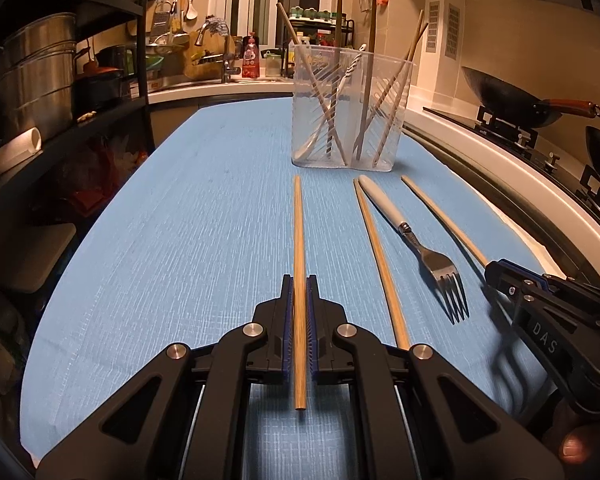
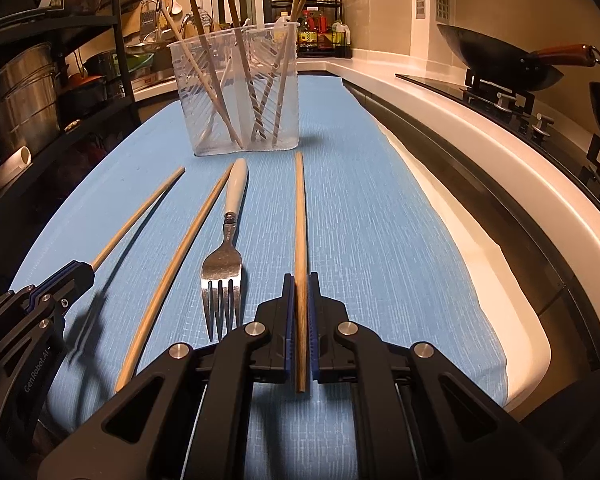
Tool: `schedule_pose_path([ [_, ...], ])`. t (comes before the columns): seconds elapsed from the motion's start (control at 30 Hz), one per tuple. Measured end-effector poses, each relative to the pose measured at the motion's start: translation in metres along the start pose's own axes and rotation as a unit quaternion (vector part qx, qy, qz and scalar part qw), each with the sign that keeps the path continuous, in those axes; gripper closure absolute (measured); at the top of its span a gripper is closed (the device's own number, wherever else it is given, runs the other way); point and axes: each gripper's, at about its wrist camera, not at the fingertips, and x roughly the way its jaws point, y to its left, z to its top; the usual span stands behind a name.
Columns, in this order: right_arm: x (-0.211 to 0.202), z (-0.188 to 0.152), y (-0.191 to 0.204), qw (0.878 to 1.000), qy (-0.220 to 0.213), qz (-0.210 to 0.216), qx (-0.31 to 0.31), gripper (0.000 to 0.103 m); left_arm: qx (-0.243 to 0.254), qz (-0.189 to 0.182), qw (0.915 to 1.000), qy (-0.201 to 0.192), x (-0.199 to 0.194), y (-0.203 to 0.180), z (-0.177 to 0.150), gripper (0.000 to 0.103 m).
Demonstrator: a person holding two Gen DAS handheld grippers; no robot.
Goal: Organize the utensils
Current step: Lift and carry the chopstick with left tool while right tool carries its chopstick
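Observation:
My left gripper (image 1: 299, 284) is shut on a wooden chopstick (image 1: 298, 240) that points forward over the blue mat (image 1: 180, 220). My right gripper (image 2: 300, 282) is shut on another wooden chopstick (image 2: 299, 216), also pointing forward. Between them on the mat lie a third chopstick (image 1: 376, 256) (image 2: 184, 256) and a white-handled fork (image 1: 416, 240) (image 2: 228, 248). A clear plastic utensil holder (image 1: 348, 112) (image 2: 236, 92) stands ahead on the mat with several chopsticks and a spoon in it. The right gripper shows at the right of the left wrist view (image 1: 496, 272); the left gripper shows at the left of the right wrist view (image 2: 80, 276).
A stove with a black wok (image 1: 512, 100) (image 2: 500, 60) runs along the right behind a white counter edge (image 2: 500, 184). A dark shelf with metal pots (image 1: 36, 80) (image 2: 20, 96) stands left. A sink and bottles are at the back.

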Motion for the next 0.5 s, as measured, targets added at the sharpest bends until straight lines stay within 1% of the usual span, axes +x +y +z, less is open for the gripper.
schedule_pose_path([
  [0.5,-0.02,0.007,-0.004,1.0,-0.025,-0.004,0.003,0.097,0.003,-0.003,0.9995,-0.031,-0.017,-0.002,0.009,0.097],
])
